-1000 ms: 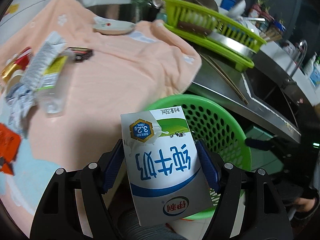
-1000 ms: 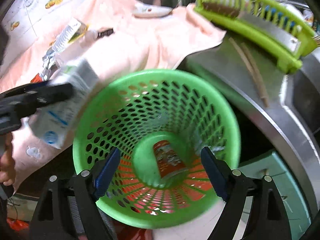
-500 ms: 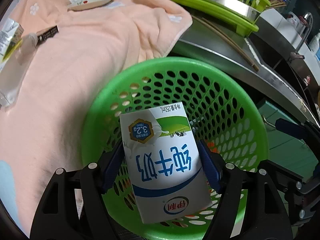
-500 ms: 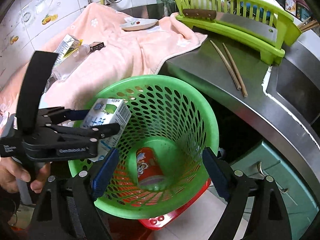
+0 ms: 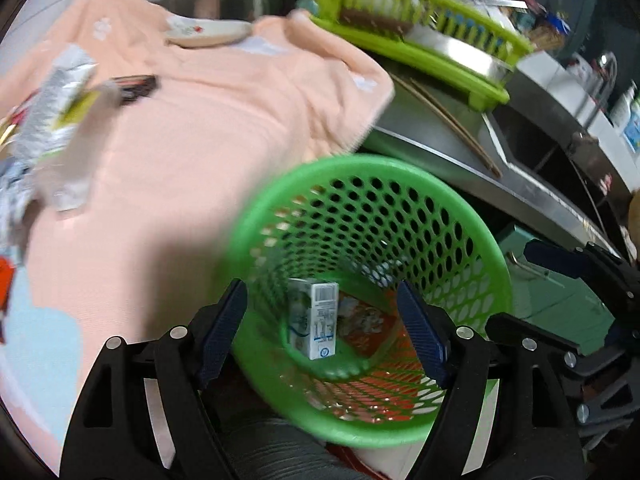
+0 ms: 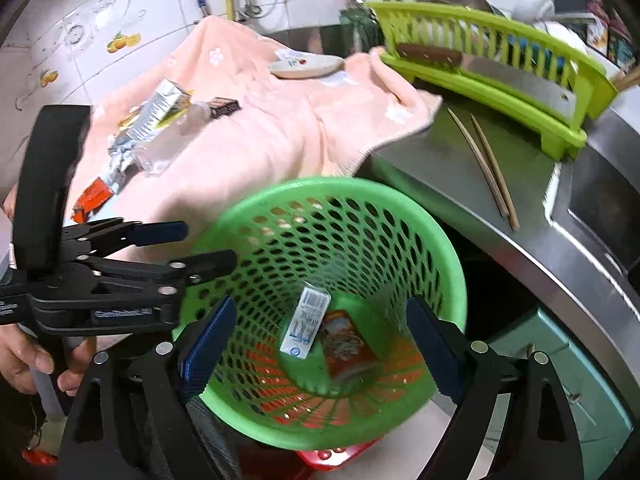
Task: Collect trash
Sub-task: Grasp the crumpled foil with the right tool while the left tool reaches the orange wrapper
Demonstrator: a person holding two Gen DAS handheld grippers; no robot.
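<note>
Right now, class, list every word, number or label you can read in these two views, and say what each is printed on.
"GenRobot.AI", smeared: side of the left gripper.
Milk carton in the green basket: barcode and print, too blurred to read.
Orange can: print unreadable.
Wrappers on the towel: too blurred.

The left gripper [image 5: 322,328] hung over the green basket [image 5: 472,236], its jaws opening with nothing pinched between them. A milk carton [image 5: 314,324] lay at the basket's bottom beside an orange can [image 5: 366,328]. Wrappers [image 5: 56,128] sat on the peach towel [image 5: 200,140], with a small dish [image 5: 208,32] further back. The right gripper [image 5: 576,280] showed at the right edge.
</note>
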